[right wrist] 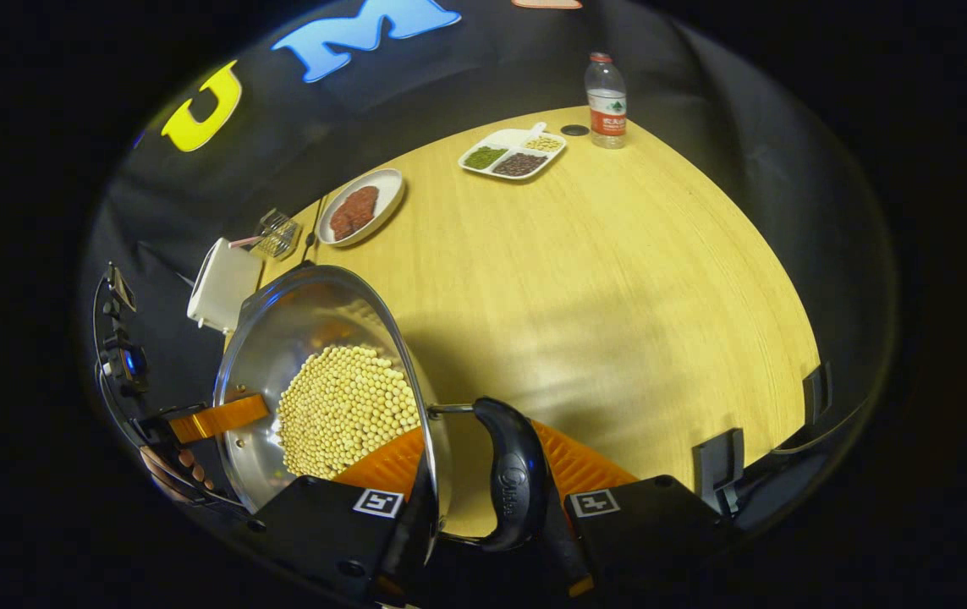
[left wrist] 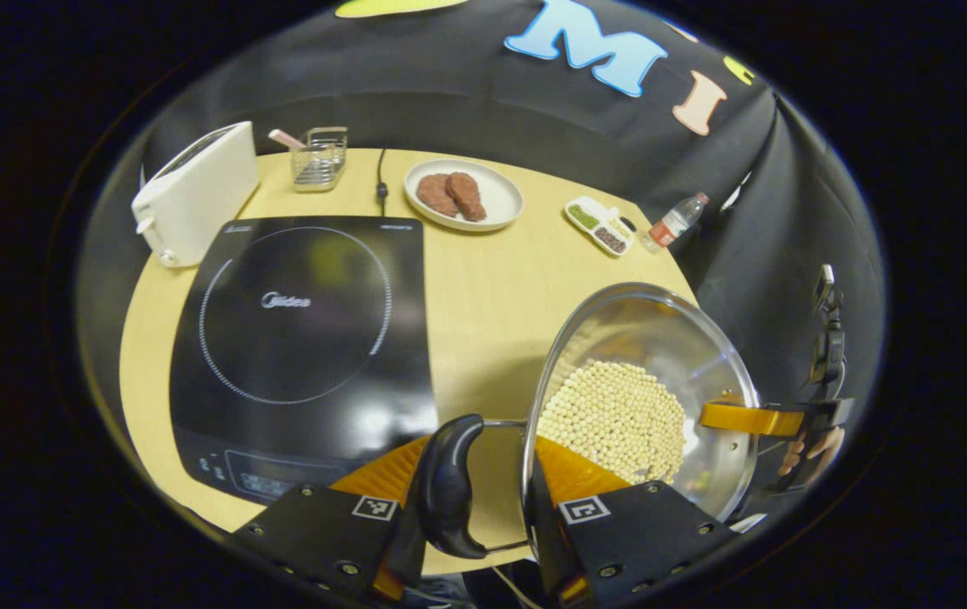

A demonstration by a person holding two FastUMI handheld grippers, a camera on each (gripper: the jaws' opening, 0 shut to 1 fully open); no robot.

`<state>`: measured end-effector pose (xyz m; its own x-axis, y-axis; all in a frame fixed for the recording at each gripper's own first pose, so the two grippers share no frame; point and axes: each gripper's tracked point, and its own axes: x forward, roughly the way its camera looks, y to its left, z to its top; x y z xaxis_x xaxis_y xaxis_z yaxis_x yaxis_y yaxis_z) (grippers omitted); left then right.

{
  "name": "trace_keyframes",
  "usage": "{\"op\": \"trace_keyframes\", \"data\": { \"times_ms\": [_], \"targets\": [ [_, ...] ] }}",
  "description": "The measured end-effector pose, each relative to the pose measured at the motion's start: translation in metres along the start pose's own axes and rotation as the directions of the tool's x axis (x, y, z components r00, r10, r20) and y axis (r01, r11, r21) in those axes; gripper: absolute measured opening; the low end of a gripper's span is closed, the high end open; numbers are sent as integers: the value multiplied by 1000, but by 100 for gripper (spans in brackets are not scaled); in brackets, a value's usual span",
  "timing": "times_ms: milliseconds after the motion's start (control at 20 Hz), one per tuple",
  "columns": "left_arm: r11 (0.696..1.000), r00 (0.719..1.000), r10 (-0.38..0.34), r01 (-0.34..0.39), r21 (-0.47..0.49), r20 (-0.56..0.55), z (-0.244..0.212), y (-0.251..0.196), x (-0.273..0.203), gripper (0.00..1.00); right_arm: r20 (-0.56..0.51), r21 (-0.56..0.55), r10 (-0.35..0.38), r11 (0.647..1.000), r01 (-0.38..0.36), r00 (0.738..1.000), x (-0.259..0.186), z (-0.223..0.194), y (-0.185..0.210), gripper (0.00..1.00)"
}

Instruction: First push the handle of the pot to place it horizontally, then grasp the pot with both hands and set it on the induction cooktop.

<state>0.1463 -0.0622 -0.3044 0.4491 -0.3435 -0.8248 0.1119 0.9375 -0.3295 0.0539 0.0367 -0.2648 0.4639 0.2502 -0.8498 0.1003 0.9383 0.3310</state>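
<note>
In the left gripper view, the left gripper has its jaws closed narrow on the pot's black side handle, one orange finger on each side of it. The steel pot, holding pale round beans, is lifted and tilted above the surface, toward its right edge. Across the pot, the right gripper reaches to the far rim, with a hand behind it. The black induction cooktop lies flat along the left side of the surface, apart from the pot. Behind it stand a white toaster and a wire rack; a plate of meat patties, a divided tray and a bottle sit along the far edge.

In the right gripper view, the right gripper closes its jaws on the other black handle, the pot hanging to its left. The left gripper meets the far rim. The tray and bottle stand at the far corner.
</note>
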Motion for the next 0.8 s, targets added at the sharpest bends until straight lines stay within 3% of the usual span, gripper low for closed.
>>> {"op": "trace_keyframes", "data": {
  "times_ms": [350, 400, 450, 550, 600, 800],
  "targets": [
    [996, 998, 65, -64, -65, 17, -6, 93, -56, 58, -45, -71, 56, 996, -59, 997, 14, -20, 94, 54],
    [994, 997, 75, -74, -75, 16, -6, 104, -60, 54, -52, -84, 61, 994, -65, 997, 18, -20, 104, 54],
    [992, 996, 88, -86, -90, 18, -5, 116, -64, 58, -56, -96, 66, 993, -71, 996, 23, -19, 115, 54],
    [988, 993, 112, -108, -111, 35, 0, 136, -68, 54, -59, -106, 79, 991, -85, 995, 35, -15, 133, 53],
    [986, 992, 120, -115, -118, 40, 2, 144, -67, 58, -66, -109, 85, 990, -92, 994, 39, -13, 140, 54],
    [979, 989, 134, -124, -161, 56, 13, 175, -72, 58, -52, -157, 100, 982, -107, 994, 54, 8, 172, 53]
  ]
}}
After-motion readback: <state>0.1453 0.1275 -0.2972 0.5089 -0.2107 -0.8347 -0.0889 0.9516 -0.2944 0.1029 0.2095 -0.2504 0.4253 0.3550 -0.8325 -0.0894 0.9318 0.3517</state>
